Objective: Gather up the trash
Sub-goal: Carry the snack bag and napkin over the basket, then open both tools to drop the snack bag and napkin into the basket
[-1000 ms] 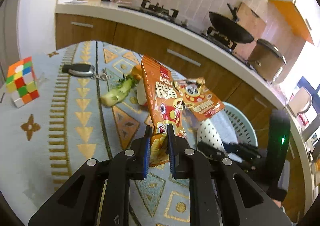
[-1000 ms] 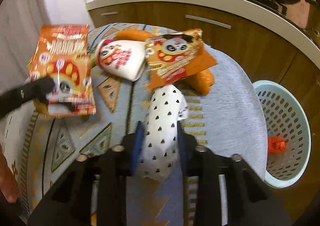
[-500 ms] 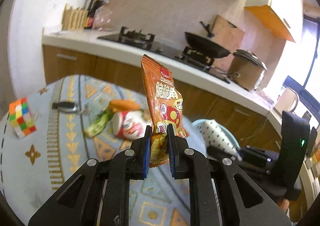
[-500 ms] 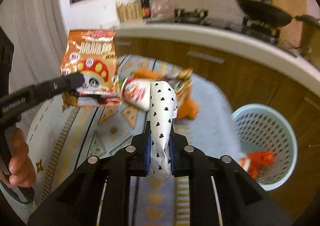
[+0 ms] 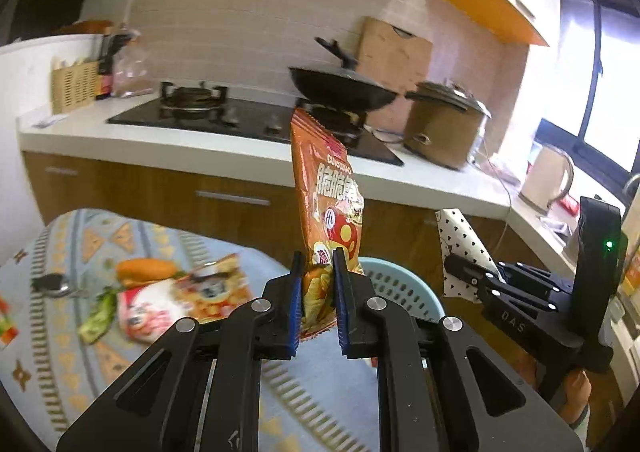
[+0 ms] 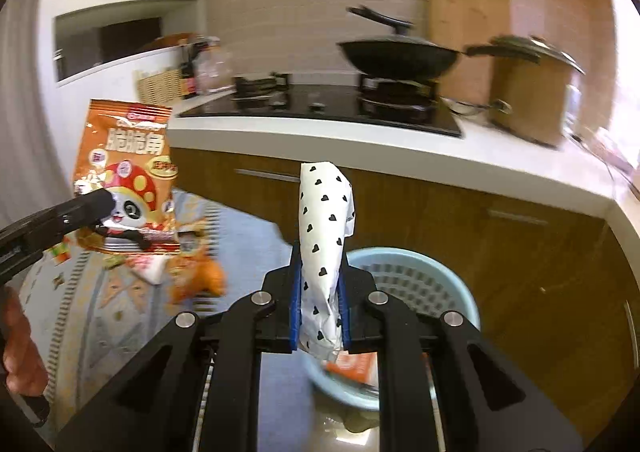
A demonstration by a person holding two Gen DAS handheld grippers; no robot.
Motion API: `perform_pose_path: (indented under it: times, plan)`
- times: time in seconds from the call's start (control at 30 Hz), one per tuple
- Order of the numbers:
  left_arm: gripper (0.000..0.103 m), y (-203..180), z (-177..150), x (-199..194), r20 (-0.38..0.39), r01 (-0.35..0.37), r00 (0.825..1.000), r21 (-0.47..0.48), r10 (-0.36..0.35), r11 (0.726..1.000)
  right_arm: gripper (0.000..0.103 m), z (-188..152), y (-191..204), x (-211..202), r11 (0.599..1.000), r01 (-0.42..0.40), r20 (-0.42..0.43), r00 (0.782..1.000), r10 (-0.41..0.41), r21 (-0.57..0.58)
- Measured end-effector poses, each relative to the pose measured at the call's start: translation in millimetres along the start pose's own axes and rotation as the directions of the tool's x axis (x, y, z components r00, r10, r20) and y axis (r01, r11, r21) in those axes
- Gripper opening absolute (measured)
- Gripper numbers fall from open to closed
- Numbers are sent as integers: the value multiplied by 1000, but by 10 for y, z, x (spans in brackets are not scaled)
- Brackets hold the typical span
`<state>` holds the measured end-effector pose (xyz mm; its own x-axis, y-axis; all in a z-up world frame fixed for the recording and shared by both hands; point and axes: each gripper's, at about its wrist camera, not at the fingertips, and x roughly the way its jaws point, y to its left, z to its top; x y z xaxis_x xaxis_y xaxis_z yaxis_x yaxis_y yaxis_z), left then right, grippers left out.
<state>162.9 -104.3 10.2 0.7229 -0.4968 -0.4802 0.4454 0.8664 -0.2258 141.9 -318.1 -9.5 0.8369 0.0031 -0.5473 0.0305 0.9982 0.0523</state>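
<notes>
My left gripper (image 5: 316, 284) is shut on an orange snack bag (image 5: 326, 195) and holds it upright in the air above the table edge. The bag also shows in the right wrist view (image 6: 128, 175). My right gripper (image 6: 320, 292) is shut on a white wrapper with black hearts (image 6: 324, 236), held above the light-blue perforated basket (image 6: 432, 284). The basket (image 5: 400, 288) sits just behind the left gripper's fingers. Orange trash (image 6: 352, 366) lies inside the basket. The right gripper and the wrapper (image 5: 460, 248) also show at the right of the left wrist view.
The patterned tablecloth (image 5: 60, 332) holds more wrappers (image 5: 152, 308), an orange bun (image 5: 146, 270), a green vegetable scrap (image 5: 98, 316) and a car key (image 5: 50, 284). Wooden cabinets and a white counter (image 5: 200, 135) with a stove, wok and pot stand behind.
Both grippers rose higher from the table and moved toward the basket, each carrying its item. The basket now lies right under the right gripper.
</notes>
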Motion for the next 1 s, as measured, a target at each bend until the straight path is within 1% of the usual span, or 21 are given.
perform_pose_path:
  times: [0.1,0.23,0.43,0.57,0.63,0.83,0.87,0.9,0.93,0.97,1.0]
  plan:
    - [7,-192,-9,301,-40,15,999,-12,-16,1000,12,-82,-291,119,999,25,-31,999,-24,42]
    - [7,-419,-72,636,-82,22,996,-1,-22,1000,12,-229,-590,289,996,45,-75,996,-39,81]
    - [6,-679,-254,1118,-161,35,986,20,-31,999,13,-456,-970,583,989,45,-161,987,-22,141]
    - [6,-751,-395,1380,-216,26,976,18,-22,1000,13,-585,-1020,714,989,33,-198,980,-3,146]
    - [6,-767,-453,1486,-240,23,970,15,-19,1000,16,-618,-1028,774,989,28,-211,977,3,144]
    - [7,-737,-572,1710,-293,6,956,-10,-9,1000,18,-692,-1050,971,991,33,-260,966,3,133]
    - [7,-721,-592,1740,-304,6,953,-20,-12,1000,19,-698,-1047,994,991,30,-266,964,7,132]
    - [7,-710,-604,1762,-312,6,950,-29,-15,1000,25,-697,-1039,1018,991,26,-272,962,11,133]
    - [10,-681,-619,1771,-317,4,948,-41,-16,999,29,-695,-1026,1042,991,26,-276,961,12,134]
    - [17,-666,-626,1774,-320,2,947,-44,-16,999,38,-697,-1024,1044,991,27,-275,962,11,134]
    - [21,-652,-630,1768,-319,3,947,-46,-17,999,46,-693,-1014,1045,991,31,-271,963,5,131]
